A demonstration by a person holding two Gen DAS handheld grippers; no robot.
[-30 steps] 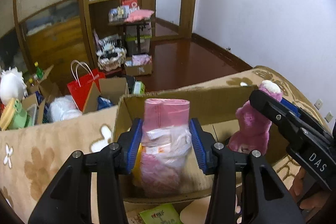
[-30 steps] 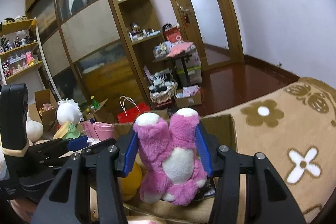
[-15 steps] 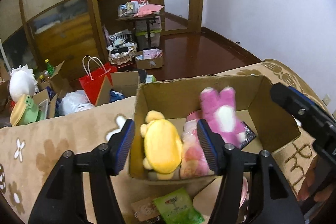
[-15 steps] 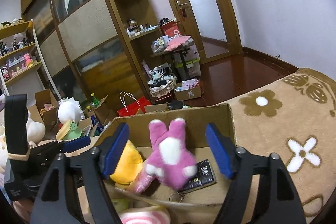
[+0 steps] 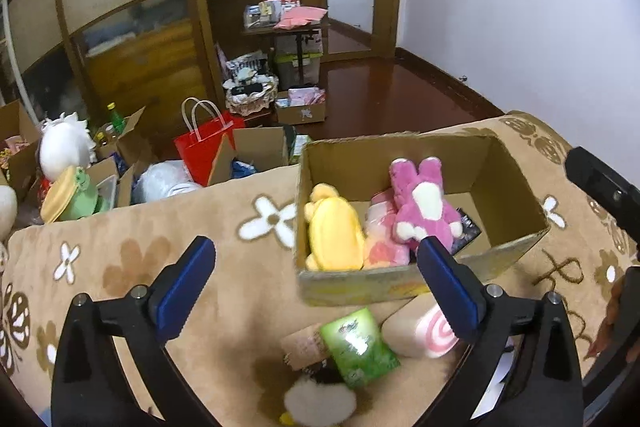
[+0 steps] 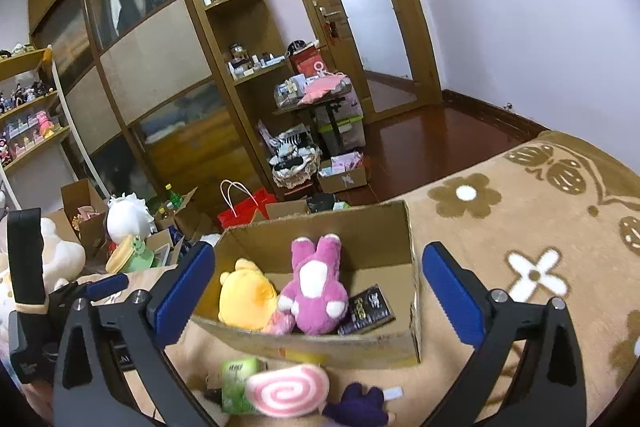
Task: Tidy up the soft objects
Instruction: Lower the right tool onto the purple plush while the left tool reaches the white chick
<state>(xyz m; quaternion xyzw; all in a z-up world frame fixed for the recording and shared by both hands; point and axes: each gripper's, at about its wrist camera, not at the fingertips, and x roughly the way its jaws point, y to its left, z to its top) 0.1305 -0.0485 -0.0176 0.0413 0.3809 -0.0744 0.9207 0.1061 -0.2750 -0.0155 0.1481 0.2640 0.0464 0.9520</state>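
Fuzzy tan blanket with brown and white flowers (image 5: 132,259) covers the surface, cluttered wooden-shelf room behind; an open brown cardboard box (image 5: 516,247) sits on it, holding a round yellow plush (image 5: 334,231), a fluffy pink-and-white plush bunny (image 5: 420,207) lying on its back, a pale pink crinkly packet (image 5: 378,239) wedged between them, and a flat black packet (image 6: 366,309) beside the bunny; in front of the box lie a green glossy tissue pack (image 5: 358,347) and a pink swirl roll-cake cushion (image 6: 286,389); left gripper (image 5: 314,283) gapes wide, holding nothing; right gripper (image 6: 318,291) too, jaws wide apart, nothing held.
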